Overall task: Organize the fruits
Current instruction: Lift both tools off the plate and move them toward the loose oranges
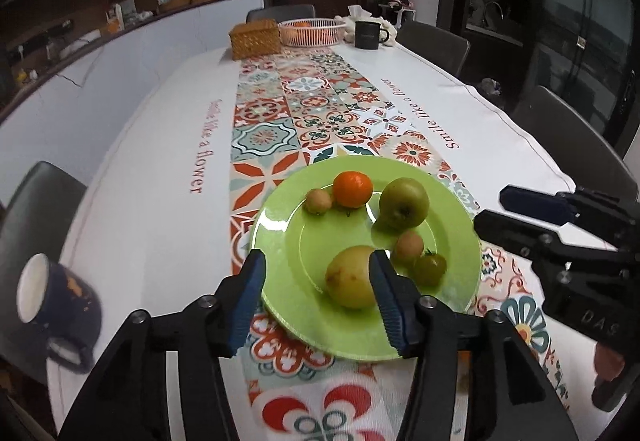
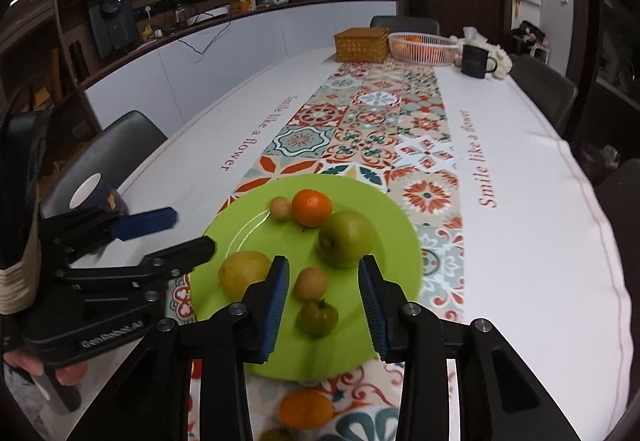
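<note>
A green plate (image 1: 280,241) (image 2: 392,225) lies on the patterned table runner. On it are an orange mandarin (image 1: 353,189) (image 2: 311,207), a green apple (image 1: 404,203) (image 2: 347,239), a yellow pear (image 1: 350,283) (image 2: 242,273), two small tan fruits (image 1: 319,200) (image 1: 409,245) and a green tomato (image 1: 430,269) (image 2: 319,317). My left gripper (image 1: 318,297) is open above the plate's near edge, the pear by its right finger. My right gripper (image 2: 323,305) is open over the plate, around the tomato and a tan fruit (image 2: 310,283). Another orange (image 2: 306,409) lies on the cloth below it.
A dark blue mug (image 1: 56,305) (image 2: 98,197) stands at the table's left edge. At the far end are a wicker box (image 1: 255,39), a white basket (image 1: 312,31) holding orange fruit, and a black mug (image 1: 369,35). Dark chairs surround the table.
</note>
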`<state>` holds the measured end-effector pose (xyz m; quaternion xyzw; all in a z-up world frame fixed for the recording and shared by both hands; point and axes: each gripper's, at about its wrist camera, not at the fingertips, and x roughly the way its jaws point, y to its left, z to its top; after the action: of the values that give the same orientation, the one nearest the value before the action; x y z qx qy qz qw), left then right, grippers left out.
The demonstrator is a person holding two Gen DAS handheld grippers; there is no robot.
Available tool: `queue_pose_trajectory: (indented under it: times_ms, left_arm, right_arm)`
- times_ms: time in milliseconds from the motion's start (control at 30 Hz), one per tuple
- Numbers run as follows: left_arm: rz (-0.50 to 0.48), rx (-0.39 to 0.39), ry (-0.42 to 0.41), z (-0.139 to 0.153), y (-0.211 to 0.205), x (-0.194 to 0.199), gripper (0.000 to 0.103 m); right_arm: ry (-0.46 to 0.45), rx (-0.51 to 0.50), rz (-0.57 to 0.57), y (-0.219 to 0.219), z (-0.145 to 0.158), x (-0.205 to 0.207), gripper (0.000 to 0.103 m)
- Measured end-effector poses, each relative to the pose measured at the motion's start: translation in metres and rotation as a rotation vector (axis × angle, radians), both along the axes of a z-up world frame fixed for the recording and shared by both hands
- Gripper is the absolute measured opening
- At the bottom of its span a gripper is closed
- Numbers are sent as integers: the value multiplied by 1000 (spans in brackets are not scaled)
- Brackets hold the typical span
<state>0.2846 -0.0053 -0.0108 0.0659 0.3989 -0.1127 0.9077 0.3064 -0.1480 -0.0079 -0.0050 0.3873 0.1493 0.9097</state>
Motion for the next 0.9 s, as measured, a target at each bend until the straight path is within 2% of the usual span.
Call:
queue_pose_trajectory:
  times_ms: [100,267,467,533,667,900]
  left_arm:
    - [-5,22,-32,9,-3,-18,57]
    - [-4,27,-78,25,-9,-46,64]
    - [26,16,-135,45,-14,-80,71]
    - [39,13,-148,48,-17,-92,73]
    - [43,11,-168,52,-23,-112,77]
    - [30,20,-188,50,-37,-141,80]
  right_arm:
    - [-38,-10,1,-5,10,-23,42]
    - [-73,-3,2,-12,22,-46,44]
    - [-127,7,12,-22,41,-77,53]
    - [-139,9,16,-26,45,-83,58]
    - [-171,-1,45,-34,55,-99,59]
    - [-202,-35,88,-46,60,-122,59]
